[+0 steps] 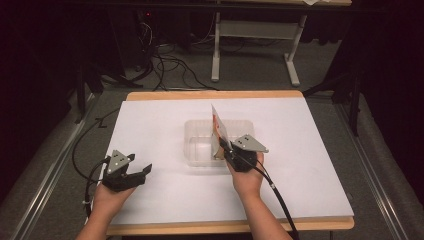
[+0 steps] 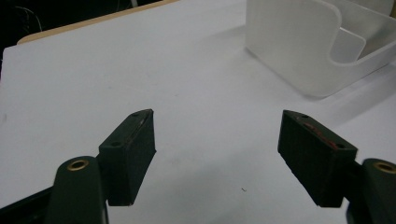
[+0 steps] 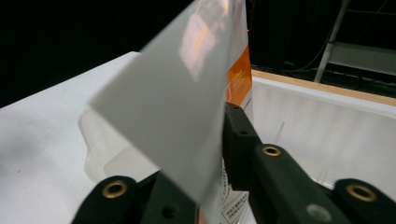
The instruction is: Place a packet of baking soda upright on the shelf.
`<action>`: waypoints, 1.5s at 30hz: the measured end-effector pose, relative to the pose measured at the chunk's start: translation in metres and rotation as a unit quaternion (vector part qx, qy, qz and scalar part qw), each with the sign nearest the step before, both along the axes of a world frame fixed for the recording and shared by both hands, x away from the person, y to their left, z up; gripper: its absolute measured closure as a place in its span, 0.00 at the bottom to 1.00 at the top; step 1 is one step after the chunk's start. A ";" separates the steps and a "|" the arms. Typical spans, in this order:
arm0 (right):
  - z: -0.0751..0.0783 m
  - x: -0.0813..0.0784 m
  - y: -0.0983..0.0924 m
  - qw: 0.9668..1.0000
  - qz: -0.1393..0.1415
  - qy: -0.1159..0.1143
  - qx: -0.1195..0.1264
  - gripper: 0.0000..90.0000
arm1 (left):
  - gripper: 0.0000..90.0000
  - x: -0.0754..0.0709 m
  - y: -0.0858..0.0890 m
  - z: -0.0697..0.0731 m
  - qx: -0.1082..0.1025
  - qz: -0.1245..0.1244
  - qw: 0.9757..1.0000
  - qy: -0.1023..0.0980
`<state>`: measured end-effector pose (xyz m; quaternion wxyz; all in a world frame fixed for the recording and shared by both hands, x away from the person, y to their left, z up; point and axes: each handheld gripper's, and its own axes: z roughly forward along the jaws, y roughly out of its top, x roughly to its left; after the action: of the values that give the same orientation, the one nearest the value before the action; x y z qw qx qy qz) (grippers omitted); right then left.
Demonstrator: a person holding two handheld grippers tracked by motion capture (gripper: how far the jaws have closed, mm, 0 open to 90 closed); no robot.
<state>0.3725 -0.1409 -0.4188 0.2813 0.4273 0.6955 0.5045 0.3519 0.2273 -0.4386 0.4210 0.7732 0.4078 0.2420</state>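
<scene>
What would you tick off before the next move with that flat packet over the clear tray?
1. Packet between right gripper fingers: ok.
2. Grip firm: cannot tell.
3. Packet over the clear tray: ok, its lower end is inside.
4. Packet upright: not ok, it leans.
5. Left gripper apart from the tray, fingers open, nothing between them: ok.
6. Tray flat on the white board: ok.

A white and orange packet (image 1: 218, 128) stands above a clear plastic tray (image 1: 196, 131) on the white table (image 1: 150, 115).
</scene>
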 end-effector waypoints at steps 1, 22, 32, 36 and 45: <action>0.002 0.001 0.001 1.000 0.002 -0.003 -0.002 0.82 | 0.31 0.000 0.000 0.000 -0.001 0.000 1.000 0.000; 0.025 -0.018 -0.012 0.999 0.041 0.007 -0.019 0.27 | 0.31 0.000 0.000 -0.001 0.003 0.001 1.000 0.002; 0.030 -0.047 -0.057 0.999 0.035 0.004 -0.018 0.29 | 0.31 0.000 0.003 -0.002 -0.001 0.011 1.000 0.005; 0.027 -0.055 -0.091 1.000 0.002 0.005 -0.028 0.29 | 0.31 0.000 0.004 -0.003 0.000 0.015 1.000 0.007; 0.006 -0.081 -0.175 0.994 -0.096 0.025 -0.036 0.32 | 0.31 0.001 0.002 -0.007 0.009 0.021 1.000 0.018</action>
<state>0.2919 -0.3162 -0.4128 0.3258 0.4943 0.6758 0.4391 0.3531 0.2291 -0.4456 0.4017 0.7723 0.4294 0.2406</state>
